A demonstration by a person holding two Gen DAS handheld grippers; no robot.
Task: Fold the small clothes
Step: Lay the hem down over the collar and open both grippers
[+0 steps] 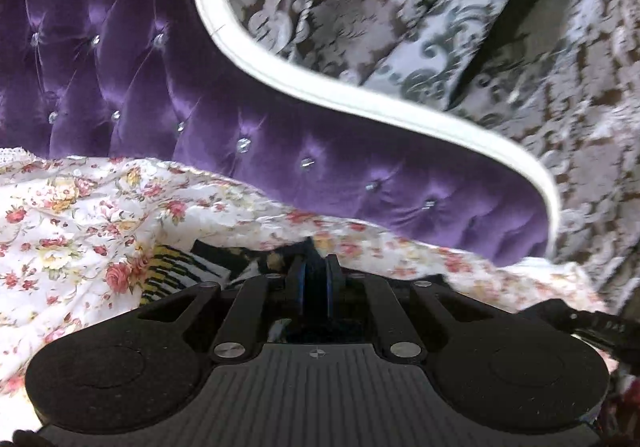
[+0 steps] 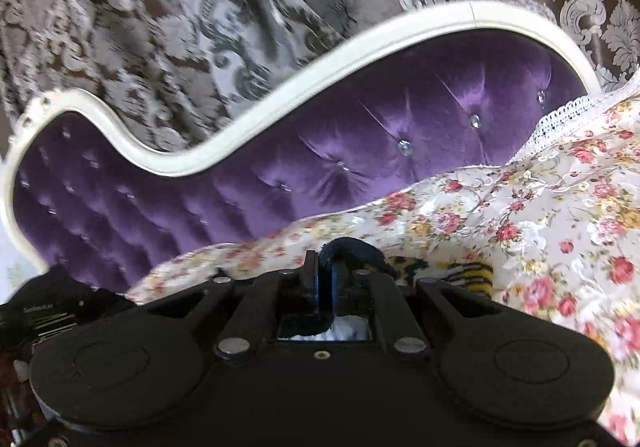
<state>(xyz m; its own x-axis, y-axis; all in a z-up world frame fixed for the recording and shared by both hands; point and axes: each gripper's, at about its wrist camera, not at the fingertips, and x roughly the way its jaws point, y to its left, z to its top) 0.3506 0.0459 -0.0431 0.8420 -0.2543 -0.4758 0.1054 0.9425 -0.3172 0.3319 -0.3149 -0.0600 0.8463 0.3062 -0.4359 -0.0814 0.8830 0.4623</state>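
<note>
A small garment with dark navy cloth and yellow-and-black stripes (image 1: 176, 271) lies on the floral bedspread (image 1: 80, 215). My left gripper (image 1: 316, 267) is shut, with dark cloth of the garment at its tips. In the right wrist view, my right gripper (image 2: 324, 263) is shut on a navy fold of the same garment (image 2: 352, 249), and its striped part (image 2: 472, 275) shows just to the right. Most of the garment is hidden under both grippers.
A purple tufted headboard (image 1: 200, 119) with a curved white frame (image 1: 360, 99) stands close behind the bed, also in the right wrist view (image 2: 360, 151). Patterned grey-brown curtains (image 1: 520, 47) hang beyond it. White lace trim (image 2: 560, 115) edges the bedspread.
</note>
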